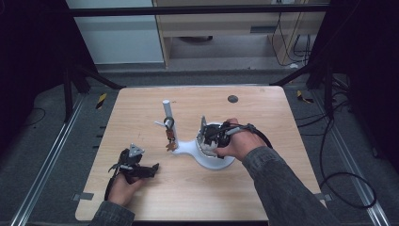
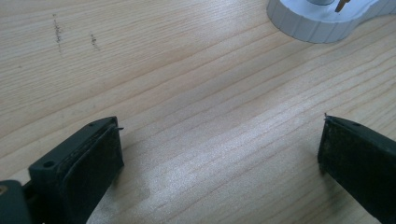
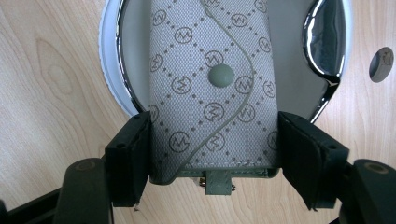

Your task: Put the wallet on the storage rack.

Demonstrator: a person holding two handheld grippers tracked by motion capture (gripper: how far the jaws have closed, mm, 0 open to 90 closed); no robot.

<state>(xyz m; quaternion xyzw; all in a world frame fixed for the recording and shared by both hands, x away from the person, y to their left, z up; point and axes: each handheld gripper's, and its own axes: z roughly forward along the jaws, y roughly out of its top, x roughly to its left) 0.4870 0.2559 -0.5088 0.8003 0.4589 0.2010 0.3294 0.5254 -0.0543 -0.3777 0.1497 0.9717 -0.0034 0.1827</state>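
Right gripper view showed the right gripper's (image 3: pixel 212 154) jaws clamped on a patterned key pouch (image 3: pixel 212 88) over the white stand's dish (image 3: pixel 109 70), mid-counter; an off-centre release could tip it out. Left gripper (image 2: pixel 219 154) gaped empty.

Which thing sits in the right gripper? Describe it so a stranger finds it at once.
Start at the white stand on the wooden table. Over its round dish, the right gripper clamps a grey fabric key pouch. Nothing else has its monogram print and snap button.
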